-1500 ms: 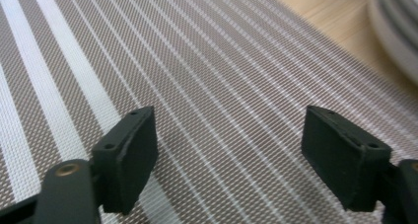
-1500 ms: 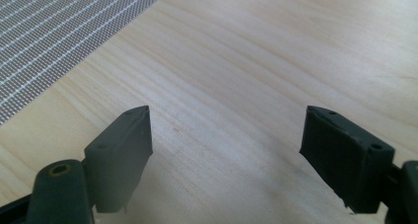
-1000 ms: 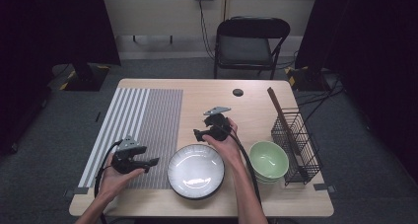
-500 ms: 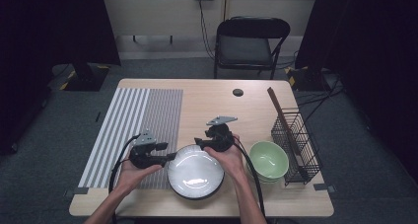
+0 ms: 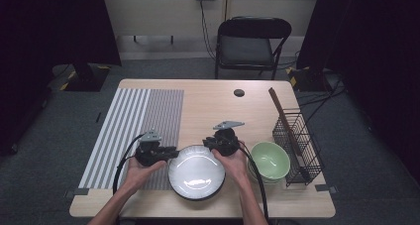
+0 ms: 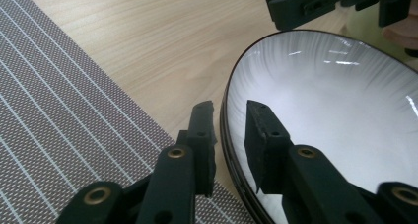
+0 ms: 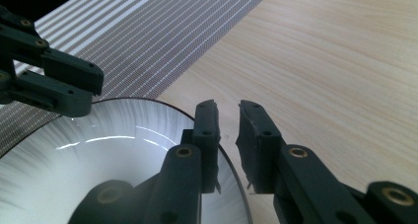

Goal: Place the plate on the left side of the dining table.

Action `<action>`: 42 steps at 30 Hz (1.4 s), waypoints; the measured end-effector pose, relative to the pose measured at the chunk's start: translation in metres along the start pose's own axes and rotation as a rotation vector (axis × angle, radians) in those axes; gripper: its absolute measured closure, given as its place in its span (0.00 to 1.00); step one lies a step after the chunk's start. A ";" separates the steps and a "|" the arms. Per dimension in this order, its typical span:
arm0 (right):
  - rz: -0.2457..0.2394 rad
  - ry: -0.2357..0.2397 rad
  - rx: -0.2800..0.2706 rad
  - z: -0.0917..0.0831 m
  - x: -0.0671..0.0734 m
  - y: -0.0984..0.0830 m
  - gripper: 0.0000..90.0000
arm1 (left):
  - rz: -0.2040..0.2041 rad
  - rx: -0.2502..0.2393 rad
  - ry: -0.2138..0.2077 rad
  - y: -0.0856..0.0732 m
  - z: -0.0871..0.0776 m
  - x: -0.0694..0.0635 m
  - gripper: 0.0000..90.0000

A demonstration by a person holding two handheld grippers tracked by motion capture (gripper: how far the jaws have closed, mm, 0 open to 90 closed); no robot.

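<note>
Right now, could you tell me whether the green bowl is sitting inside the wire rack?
No, the green bowl rests on the table just left of the wire rack, outside it.

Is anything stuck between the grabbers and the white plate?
No. The left gripper and the right gripper each have the rim of the plate between their jaws, which have just been closing. Nothing else sits in the gaps.

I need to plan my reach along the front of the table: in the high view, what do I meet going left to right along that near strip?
Striped grey woven placemat → left tongs → white ribbed plate with dark rim → right tongs → pale green ceramic bowl → black wire rack.
</note>
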State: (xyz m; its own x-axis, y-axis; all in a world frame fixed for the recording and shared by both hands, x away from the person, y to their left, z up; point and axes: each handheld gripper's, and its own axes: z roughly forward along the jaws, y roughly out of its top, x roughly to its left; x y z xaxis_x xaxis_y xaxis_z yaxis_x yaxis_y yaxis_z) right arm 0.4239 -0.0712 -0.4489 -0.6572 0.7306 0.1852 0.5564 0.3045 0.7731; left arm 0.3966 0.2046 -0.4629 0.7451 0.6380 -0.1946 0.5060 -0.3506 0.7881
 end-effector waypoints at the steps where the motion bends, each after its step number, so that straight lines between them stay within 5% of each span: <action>1: 0.008 0.013 -0.007 0.000 -0.001 -0.001 0.87 | 0.000 0.001 -0.005 0.000 0.000 0.000 0.82; 13: 0.006 0.034 0.012 0.004 -0.002 -0.006 0.95 | -0.003 -0.002 -0.039 -0.002 0.005 0.001 0.86; 15: 0.009 0.034 0.011 0.004 -0.002 -0.006 0.95 | 0.003 0.007 -0.019 -0.001 0.005 0.001 0.86; 20: 0.018 0.034 0.007 0.004 -0.002 -0.006 0.95 | -0.058 -0.025 -0.064 0.000 0.002 0.004 0.88; 34: 0.044 0.062 0.018 0.005 -0.005 -0.010 0.96 | -0.029 -0.004 -0.058 -0.001 0.001 0.004 0.97; 42: 0.070 0.069 0.007 0.003 -0.006 -0.015 0.97 | -0.062 -0.010 -0.078 -0.002 0.004 0.006 0.93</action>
State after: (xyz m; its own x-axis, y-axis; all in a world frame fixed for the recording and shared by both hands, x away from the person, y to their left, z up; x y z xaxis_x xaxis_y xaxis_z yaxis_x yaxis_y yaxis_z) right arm 0.4214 -0.0786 -0.4635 -0.6499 0.7064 0.2805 0.6059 0.2588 0.7523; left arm 0.4016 0.2064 -0.4677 0.7440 0.6030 -0.2877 0.5483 -0.3051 0.7787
